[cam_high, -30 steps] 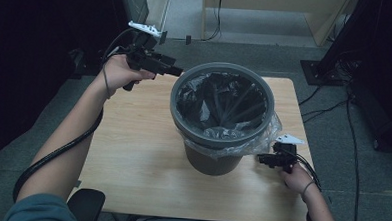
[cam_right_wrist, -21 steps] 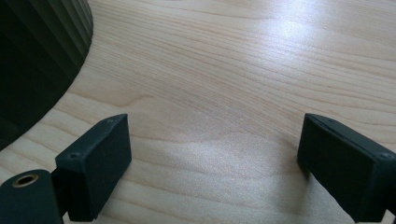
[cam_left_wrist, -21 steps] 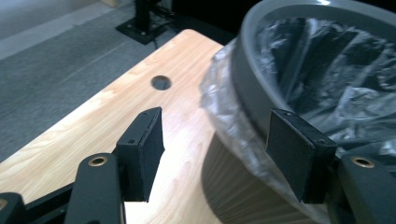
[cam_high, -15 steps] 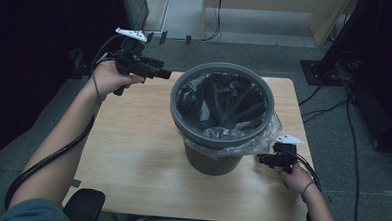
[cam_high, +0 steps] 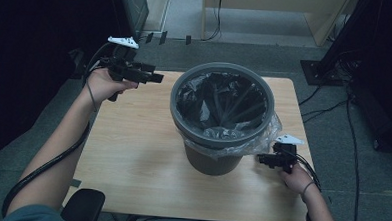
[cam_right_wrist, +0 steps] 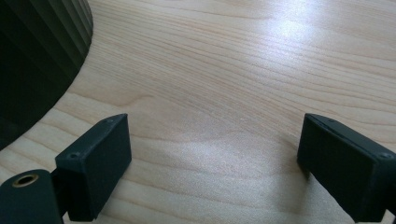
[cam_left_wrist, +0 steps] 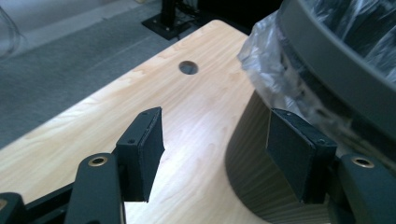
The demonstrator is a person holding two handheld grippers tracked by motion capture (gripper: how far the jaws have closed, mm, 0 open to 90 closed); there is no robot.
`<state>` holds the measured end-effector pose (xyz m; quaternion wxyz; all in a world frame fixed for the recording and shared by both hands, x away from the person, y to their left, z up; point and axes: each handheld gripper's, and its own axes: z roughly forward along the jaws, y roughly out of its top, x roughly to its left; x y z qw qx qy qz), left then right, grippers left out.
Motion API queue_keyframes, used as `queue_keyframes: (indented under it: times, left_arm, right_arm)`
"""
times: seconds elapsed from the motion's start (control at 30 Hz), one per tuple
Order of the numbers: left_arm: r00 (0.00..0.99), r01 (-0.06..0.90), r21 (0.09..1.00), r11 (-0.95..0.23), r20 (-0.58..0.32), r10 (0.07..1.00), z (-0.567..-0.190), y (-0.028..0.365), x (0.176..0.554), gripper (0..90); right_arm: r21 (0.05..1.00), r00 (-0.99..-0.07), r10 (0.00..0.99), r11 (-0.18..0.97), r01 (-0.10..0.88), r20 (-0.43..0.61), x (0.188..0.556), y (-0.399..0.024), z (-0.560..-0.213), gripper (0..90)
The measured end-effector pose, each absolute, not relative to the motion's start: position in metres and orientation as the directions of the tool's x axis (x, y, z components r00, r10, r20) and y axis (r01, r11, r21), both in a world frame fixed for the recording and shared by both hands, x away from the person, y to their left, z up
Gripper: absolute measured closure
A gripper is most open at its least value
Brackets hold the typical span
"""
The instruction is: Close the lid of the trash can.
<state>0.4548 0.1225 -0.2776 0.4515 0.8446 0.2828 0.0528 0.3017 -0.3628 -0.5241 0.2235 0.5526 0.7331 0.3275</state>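
Note:
A grey ribbed bin point(cam_high: 224, 68) stands in the middle of the wooden table point(cam_high: 132, 153), lined with a black bag point(cam_high: 209, 103). Clear plastic point(cam_high: 265, 136) hangs over its rim on the right. My left gripper point(cam_high: 157, 78) is held above the table's far left corner, pointing at the bin, open and empty. In the left gripper view, the left gripper point(cam_left_wrist: 217, 140) frames bare table, with the bin's wall point(cam_left_wrist: 252, 177) behind the right pad. My right gripper point(cam_high: 260, 160) rests low by the bin's base on the right. It is wide open point(cam_right_wrist: 215, 158) over bare wood, beside the bin's wall point(cam_right_wrist: 37, 56).
A round cable hole point(cam_left_wrist: 188, 67) is cut in the table beyond the left gripper. Grey carpet surrounds the table, with cables and a dark stand base point(cam_high: 331, 71) at the back right. A chair's black armrest point(cam_high: 82, 205) sits at the near left edge.
My left hand has carried its gripper leftward, away from the bin, and somewhat lower. Its jaws stand as wide as before. The right gripper has kept still.

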Motion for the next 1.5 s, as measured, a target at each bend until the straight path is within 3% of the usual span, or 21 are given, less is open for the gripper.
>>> queue_keyframes:
  times: [1.5]
  left_arm:
    - [0.783, 0.509, 0.761, -0.403, -0.214, 0.584, -0.441, 0.131, 0.452, 35.8]
  right_arm:
    - [0.728, -0.285, 0.958, 0.171, 0.664, 0.035, 0.301, -0.362, -0.524, 9.9]
